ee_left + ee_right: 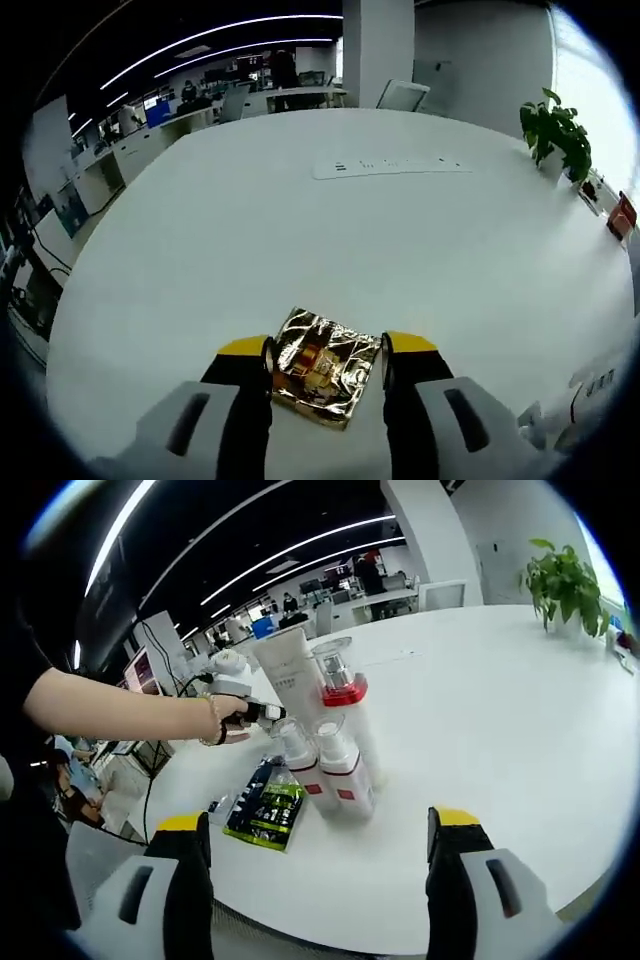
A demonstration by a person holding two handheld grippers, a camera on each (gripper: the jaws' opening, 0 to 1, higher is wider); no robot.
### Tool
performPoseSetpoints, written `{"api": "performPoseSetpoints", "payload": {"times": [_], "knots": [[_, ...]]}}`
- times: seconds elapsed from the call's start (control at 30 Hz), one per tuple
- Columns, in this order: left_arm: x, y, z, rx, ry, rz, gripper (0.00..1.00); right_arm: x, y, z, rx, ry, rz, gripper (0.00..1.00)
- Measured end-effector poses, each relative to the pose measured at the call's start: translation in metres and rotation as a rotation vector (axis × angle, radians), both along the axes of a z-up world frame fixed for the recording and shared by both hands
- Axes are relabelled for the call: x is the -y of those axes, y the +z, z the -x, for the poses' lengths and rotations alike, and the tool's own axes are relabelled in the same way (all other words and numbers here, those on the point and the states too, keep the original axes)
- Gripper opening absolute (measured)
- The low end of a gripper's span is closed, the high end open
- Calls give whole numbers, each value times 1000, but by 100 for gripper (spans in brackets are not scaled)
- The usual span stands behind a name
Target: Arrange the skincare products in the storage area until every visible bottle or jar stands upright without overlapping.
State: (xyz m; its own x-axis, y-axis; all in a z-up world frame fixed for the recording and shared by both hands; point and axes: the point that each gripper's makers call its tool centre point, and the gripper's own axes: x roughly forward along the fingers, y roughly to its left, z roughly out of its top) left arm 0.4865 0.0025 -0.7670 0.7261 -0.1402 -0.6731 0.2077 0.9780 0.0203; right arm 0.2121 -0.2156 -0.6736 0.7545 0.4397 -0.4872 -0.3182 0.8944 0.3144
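Gold foil sachet (pixel 322 367) lies on the white table (pixel 400 250) between the left gripper's (pixel 325 352) spread jaws, while the right gripper (pixel 318 832) gapes wide near the upright bottles (pixel 330 750).

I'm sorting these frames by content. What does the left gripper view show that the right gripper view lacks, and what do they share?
Left gripper view alone: a crinkled gold foil packet lying on the table between the left gripper's open jaws, and a flat white power strip farther back.

Right gripper view alone: a cluster of white skincare bottles with red bands standing upright, a green and blue sachet lying flat beside them, and a person's hand reaching toward the bottles. The right gripper is open, holding nothing.

Both: the white table and a potted plant.
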Motion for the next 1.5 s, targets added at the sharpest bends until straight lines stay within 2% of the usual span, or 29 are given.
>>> {"api": "performPoseSetpoints", "payload": {"times": [0.03,0.07,0.1,0.13,0.2,0.3,0.4,0.53,0.6,0.7,0.8,0.93,1.0,1.2,1.4,1.5], "knots": [[0,0,1,0,-10,-1,34,0,0,0,1,0,0,89],[-1,0,6,-6,-54,-26,30,0,0,0,1,2,2,89],[-1,1,8,0,-80,-40,17,0,0,0,1,2,2,89],[1,0,11,-8,-113,-39,10,-1,0,0,2,3,0,89],[-4,-1,19,-25,-125,-39,5,-1,0,0,3,4,0,89],[-14,0,18,-20,-112,-25,19,-1,0,0,5,6,1,89],[-10,3,29,-20,-155,-16,24,-1,0,0,6,8,0,89],[-8,2,33,-30,-223,-21,28,-1,1,-1,5,6,-4,89],[-7,3,36,-32,-238,-19,28,-2,1,0,6,8,-3,89],[-8,1,47,-56,-278,24,25,-2,1,0,5,11,-2,89],[-8,0,52,-63,-349,19,25,-3,1,0,5,13,-2,89],[-17,1,62,-79,-389,15,21,-3,1,0,3,16,-3,89],[-24,1,63,-84,-384,15,20,-4,1,0,3,19,-3,89],[-26,1,65,-95,-388,17,20,-5,1,1,1,23,-1,89],[-17,8,68,-85,-396,42,27,-4,0,1,-2,24,-3,89],[-18,9,64,-72,-391,41,35,-4,0,1,-2,23,-3,89]]}}
